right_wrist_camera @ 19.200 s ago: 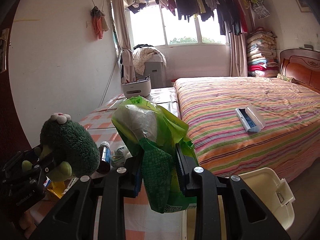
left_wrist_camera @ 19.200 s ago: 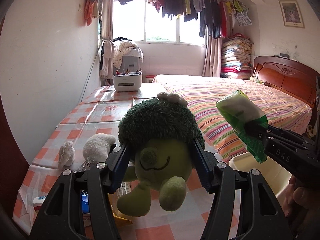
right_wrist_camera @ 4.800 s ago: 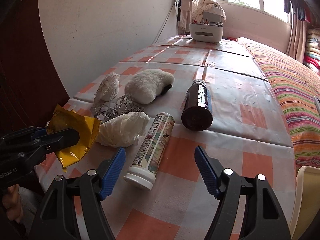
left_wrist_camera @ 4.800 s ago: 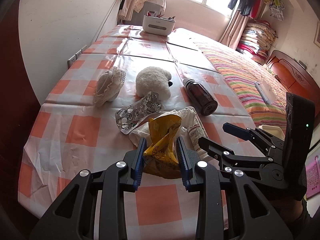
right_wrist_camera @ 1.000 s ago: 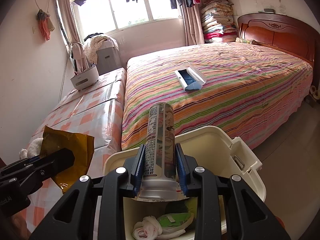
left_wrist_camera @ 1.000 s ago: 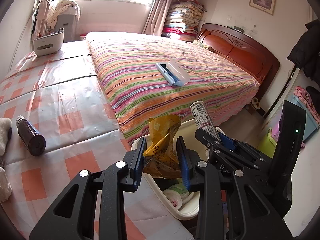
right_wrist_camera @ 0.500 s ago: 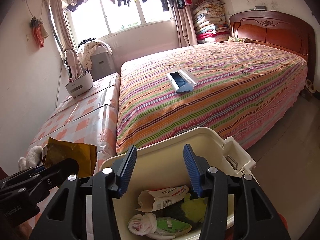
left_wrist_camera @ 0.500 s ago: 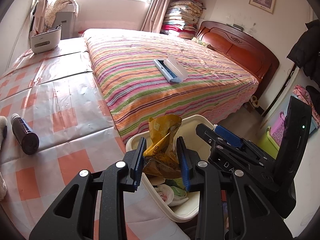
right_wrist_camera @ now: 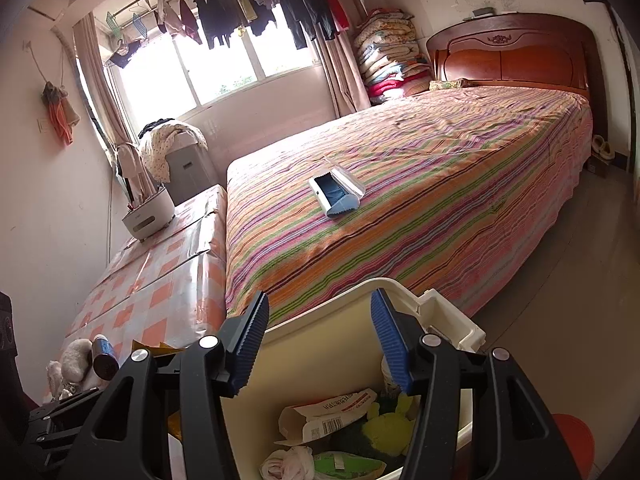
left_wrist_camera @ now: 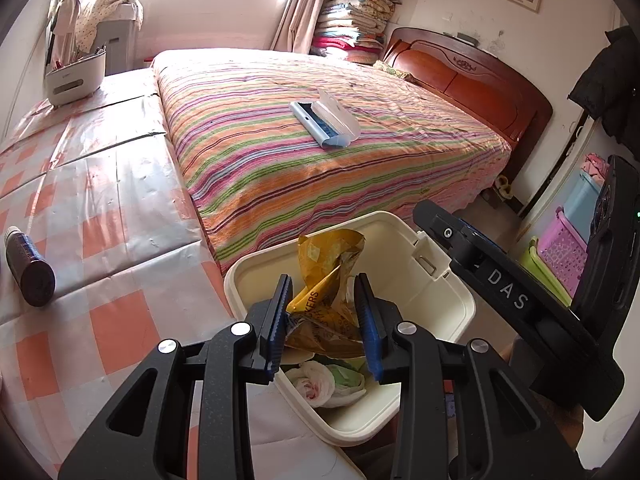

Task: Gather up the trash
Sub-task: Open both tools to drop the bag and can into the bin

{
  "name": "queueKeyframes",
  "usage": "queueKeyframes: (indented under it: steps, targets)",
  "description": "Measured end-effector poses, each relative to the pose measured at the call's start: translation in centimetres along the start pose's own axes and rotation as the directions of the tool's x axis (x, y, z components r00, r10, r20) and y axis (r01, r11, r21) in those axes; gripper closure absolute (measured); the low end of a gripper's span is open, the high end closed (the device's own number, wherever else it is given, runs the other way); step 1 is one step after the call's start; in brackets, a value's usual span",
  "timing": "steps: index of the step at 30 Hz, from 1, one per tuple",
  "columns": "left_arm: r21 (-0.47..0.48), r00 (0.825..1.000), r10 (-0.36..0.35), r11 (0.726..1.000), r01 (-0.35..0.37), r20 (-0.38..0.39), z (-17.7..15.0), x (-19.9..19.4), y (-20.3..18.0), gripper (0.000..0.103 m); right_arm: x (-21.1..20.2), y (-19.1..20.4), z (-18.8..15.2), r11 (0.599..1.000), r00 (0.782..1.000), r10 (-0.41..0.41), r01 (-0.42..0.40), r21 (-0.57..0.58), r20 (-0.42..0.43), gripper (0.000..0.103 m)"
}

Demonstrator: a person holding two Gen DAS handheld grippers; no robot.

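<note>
My left gripper (left_wrist_camera: 323, 280) is shut on a crumpled yellow wrapper (left_wrist_camera: 328, 304) and holds it over the open cream bin (left_wrist_camera: 452, 292). The bin (right_wrist_camera: 360, 292) stands on the floor beside the table and holds a white printed tube (right_wrist_camera: 332, 408), a balled tissue (right_wrist_camera: 288, 462) and green packaging (right_wrist_camera: 348, 464). My right gripper (right_wrist_camera: 320, 344) hangs above the bin's near side. Its jaws are opening and nothing is between them. In the left wrist view the right gripper (left_wrist_camera: 440, 228) reaches in from the right over the bin's rim.
A brown bottle (left_wrist_camera: 28, 268) lies on the checked tablecloth (left_wrist_camera: 120, 240) at the left. The striped bed (left_wrist_camera: 320, 152) with a blue and white case (left_wrist_camera: 324, 120) lies beyond the bin. Coloured baskets (left_wrist_camera: 560, 248) stand on the floor at the right.
The right gripper's jaws have spread and the tube they held now lies in the bin. The left gripper with the wrapper has moved further over the bin.
</note>
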State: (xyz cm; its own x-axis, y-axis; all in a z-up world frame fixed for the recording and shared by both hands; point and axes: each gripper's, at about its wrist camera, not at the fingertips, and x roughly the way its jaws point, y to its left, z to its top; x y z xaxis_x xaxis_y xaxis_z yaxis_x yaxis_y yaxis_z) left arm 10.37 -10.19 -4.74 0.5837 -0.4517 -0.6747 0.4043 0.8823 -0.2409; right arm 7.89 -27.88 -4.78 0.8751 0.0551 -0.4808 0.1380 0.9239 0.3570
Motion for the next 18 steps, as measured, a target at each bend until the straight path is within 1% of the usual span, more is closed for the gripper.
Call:
queueKeyframes:
  steps: [2,8,9,13,14,18]
  targets:
    - [0.007,1.0,-0.002,1.0,0.002,-0.008,-0.2,0.2,-0.3,0.07,0.0,-0.2,0.0,1.0,1.0,-0.003,0.003,0.007,0.001,0.045]
    - [0.019,1.0,0.002,1.0,-0.001,-0.014,-0.3,0.3,-0.6,0.07,-0.1,-0.2,0.1,1.0,1.0,0.006,-0.006,0.014,0.005,0.045]
    - [0.02,1.0,0.002,1.0,-0.002,-0.014,-0.3,0.3,-0.6,0.068,-0.1,-0.2,0.1,1.0,1.0,0.006,-0.006,0.015,0.005,0.045]
    - [0.031,1.0,0.014,0.999,-0.014,-0.006,-0.4,0.0,-0.7,0.048,-0.1,-0.3,0.0,1.0,1.0,0.006,-0.006,0.022,0.005,0.045]
    - [0.036,1.0,0.021,0.999,-0.021,0.001,-0.5,-0.1,-0.8,0.044,-0.1,-0.3,0.0,1.0,1.0,0.006,-0.006,0.024,0.006,0.045]
    - [0.051,0.998,0.053,0.997,-0.054,0.038,-0.3,-1.3,-0.9,0.035,0.0,-0.3,0.0,1.0,1.0,0.009,-0.009,0.026,0.0,0.045]
